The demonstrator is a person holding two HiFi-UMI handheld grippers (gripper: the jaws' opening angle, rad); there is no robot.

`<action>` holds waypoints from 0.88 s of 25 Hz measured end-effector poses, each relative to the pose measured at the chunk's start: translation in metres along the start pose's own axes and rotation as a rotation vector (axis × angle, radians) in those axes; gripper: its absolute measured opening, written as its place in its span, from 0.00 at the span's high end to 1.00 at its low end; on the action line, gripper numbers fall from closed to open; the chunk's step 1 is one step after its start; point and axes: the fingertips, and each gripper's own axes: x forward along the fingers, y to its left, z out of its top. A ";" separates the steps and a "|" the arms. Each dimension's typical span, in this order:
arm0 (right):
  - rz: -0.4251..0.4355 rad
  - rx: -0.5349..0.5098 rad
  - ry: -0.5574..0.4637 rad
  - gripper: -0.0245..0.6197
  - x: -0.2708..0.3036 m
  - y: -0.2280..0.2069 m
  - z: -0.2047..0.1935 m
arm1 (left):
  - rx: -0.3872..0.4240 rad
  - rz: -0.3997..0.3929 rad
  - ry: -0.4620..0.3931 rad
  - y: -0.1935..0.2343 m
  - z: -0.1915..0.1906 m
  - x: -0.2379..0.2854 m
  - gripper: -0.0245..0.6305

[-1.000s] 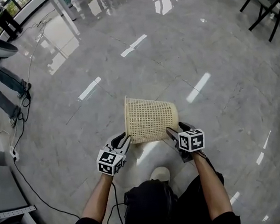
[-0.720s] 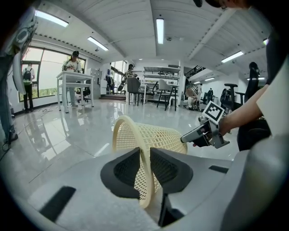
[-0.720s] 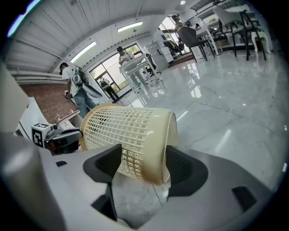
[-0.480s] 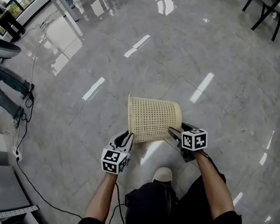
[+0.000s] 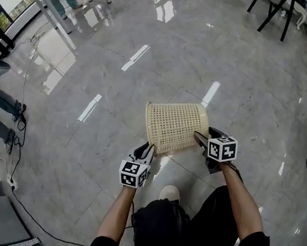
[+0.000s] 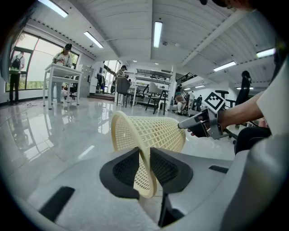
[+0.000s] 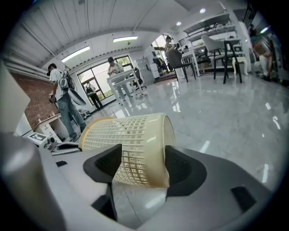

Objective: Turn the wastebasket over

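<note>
Four fingers (image 6: 123,170) tight on wastebasket (image 5: 177,125)

Glossy grey floor (image 5: 234,55), black cable (image 5: 16,143) at left.

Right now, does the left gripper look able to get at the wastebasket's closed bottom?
Probably not without letting go. The left gripper is clamped on the open rim of the wastebasket, which lies sideways in the air. The right gripper pinches the bottom end.

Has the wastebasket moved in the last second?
Yes. The wastebasket has shifted to the right, judged against the shoe below it.
</note>
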 end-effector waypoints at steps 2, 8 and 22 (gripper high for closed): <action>-0.042 -0.008 -0.042 0.51 -0.021 -0.017 0.015 | 0.003 -0.036 0.005 -0.017 0.004 0.018 0.85; -0.124 -0.073 -0.126 0.51 -0.071 -0.037 0.048 | -0.008 -0.108 0.036 -0.049 0.006 0.057 0.83; -0.175 -0.511 -0.129 0.72 -0.068 0.027 0.066 | -0.080 0.003 0.124 -0.015 -0.040 0.053 0.80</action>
